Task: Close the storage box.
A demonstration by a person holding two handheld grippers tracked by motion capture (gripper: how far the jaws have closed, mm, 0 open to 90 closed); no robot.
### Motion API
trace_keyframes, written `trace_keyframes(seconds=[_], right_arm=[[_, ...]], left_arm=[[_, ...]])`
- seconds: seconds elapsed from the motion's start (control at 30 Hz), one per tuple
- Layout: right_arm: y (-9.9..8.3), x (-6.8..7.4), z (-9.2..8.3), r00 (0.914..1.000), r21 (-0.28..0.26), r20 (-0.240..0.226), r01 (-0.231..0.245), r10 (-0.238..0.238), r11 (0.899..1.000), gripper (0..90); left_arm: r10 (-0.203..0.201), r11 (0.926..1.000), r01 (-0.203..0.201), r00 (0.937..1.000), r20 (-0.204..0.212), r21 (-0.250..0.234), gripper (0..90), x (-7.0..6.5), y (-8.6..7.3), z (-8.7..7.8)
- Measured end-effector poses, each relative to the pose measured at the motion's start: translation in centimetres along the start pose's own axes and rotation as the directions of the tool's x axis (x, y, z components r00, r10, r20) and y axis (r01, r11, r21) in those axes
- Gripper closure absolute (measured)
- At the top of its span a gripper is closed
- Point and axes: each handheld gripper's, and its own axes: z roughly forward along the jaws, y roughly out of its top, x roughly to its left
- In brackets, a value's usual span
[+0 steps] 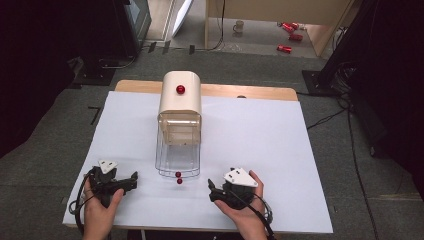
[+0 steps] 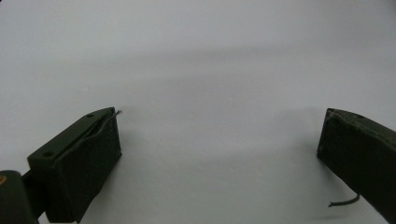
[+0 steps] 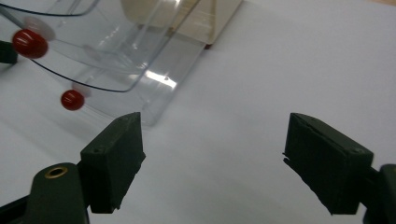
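A cream cabinet with a red knob on top stands at the middle back of the white sheet. Two clear drawers are pulled out toward me, each with a red knob at its front. My left gripper, held at the near left, is open over bare sheet. My right gripper sits at the near right, pointing left toward the drawers. In the right gripper view its jaws stand open with nothing between them, and the clear drawers and two red knobs lie ahead to the left.
The sheet covers a wooden table. Grey carpet surrounds it. Black stands and cables lie at the far corners. Red cans and a mug are on the floor far behind.
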Motion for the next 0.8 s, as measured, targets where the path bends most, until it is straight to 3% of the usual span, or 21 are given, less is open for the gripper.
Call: trace_keyframes(seconds=[0.47, 0.8], right_arm=[[0.6, 4.2, 1.3, 0.9958, -0.007, -0.087, 0.026, -0.027, 1.0, 31.7], [0.9, 6.1, 1.4, 0.9913, -0.018, -0.126, 0.035, -0.037, 0.999, 41.8]], left_arm=[[0.001, 1.0, -0.001, 1.0, -0.001, 0.001, 0.0, 0.0, 0.0, 0.0], [0.0, 1.0, 0.0, 1.0, 0.0, 0.0, 0.0, 0.0, 0.0, 0.0]])
